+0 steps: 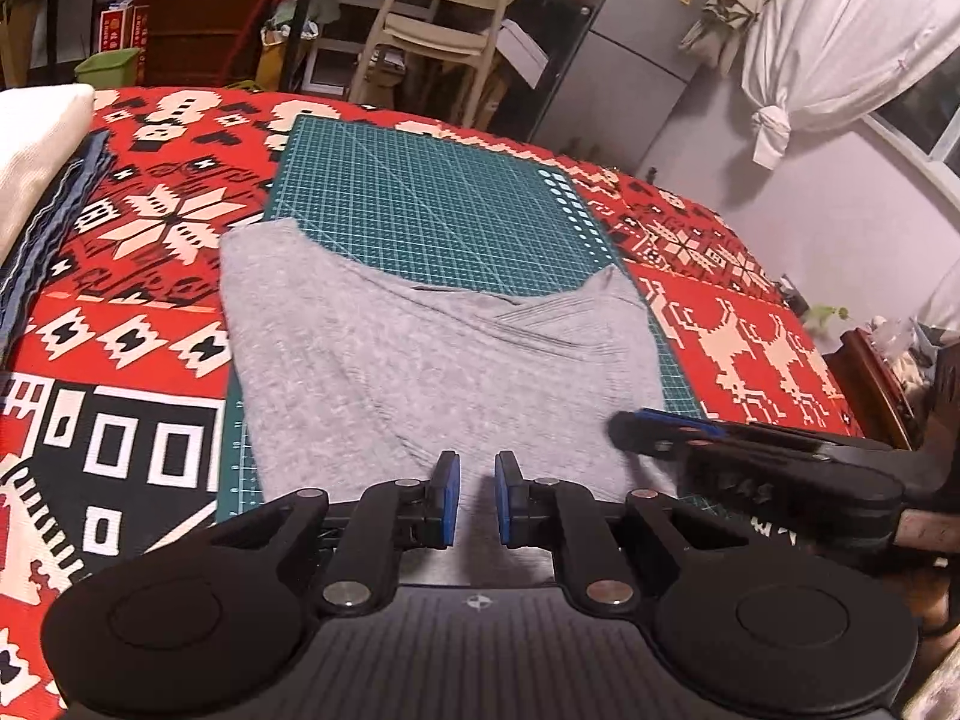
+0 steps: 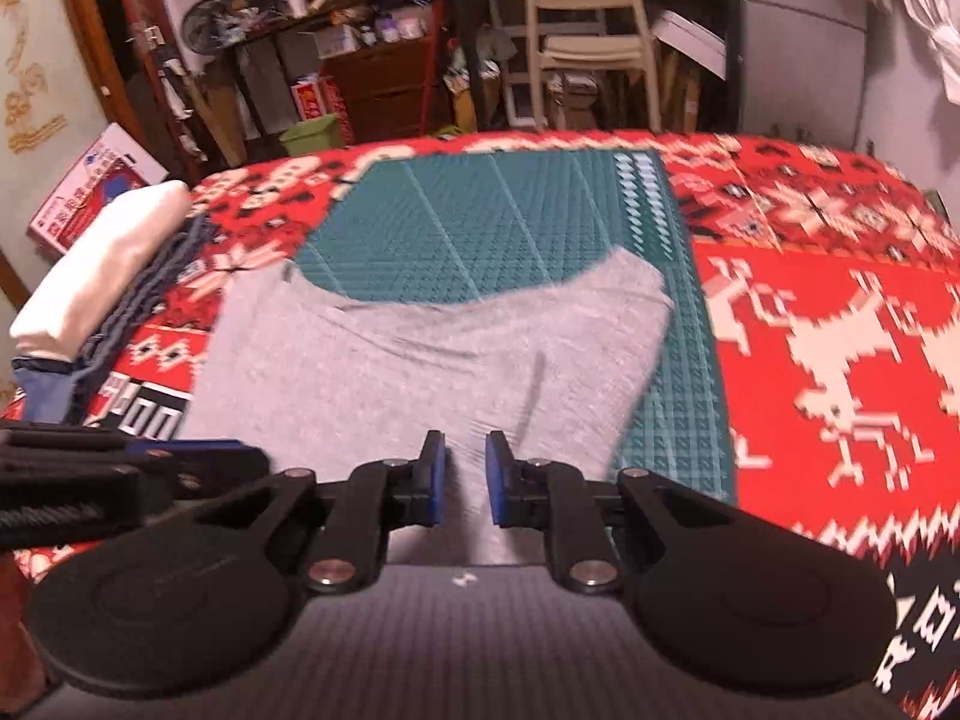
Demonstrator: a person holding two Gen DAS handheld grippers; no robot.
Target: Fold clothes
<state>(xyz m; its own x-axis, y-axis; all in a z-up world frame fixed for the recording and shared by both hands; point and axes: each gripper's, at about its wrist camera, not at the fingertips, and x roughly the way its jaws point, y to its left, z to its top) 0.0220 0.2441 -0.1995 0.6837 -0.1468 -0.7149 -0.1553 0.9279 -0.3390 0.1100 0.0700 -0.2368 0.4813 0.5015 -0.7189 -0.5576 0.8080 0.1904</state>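
Note:
A grey garment (image 1: 420, 348) lies spread over a green cutting mat (image 1: 420, 192), its far edge sagging in a curve. My left gripper (image 1: 477, 480) sits at the garment's near edge, its blue pads nearly together with grey cloth between them and creases running toward them. In the right wrist view, my right gripper (image 2: 465, 468) grips the same near edge of the garment (image 2: 420, 348) further right, also narrowly closed on cloth. Each gripper shows in the other's view: the right gripper (image 1: 666, 438) from the side, and the left gripper (image 2: 198, 456) at the left edge.
The mat (image 2: 480, 222) rests on a red patterned blanket (image 1: 750, 348) covering the surface. Folded white and blue clothes (image 2: 102, 276) are stacked at the left edge. A cream chair (image 1: 444, 18) and cluttered shelves stand beyond the far edge.

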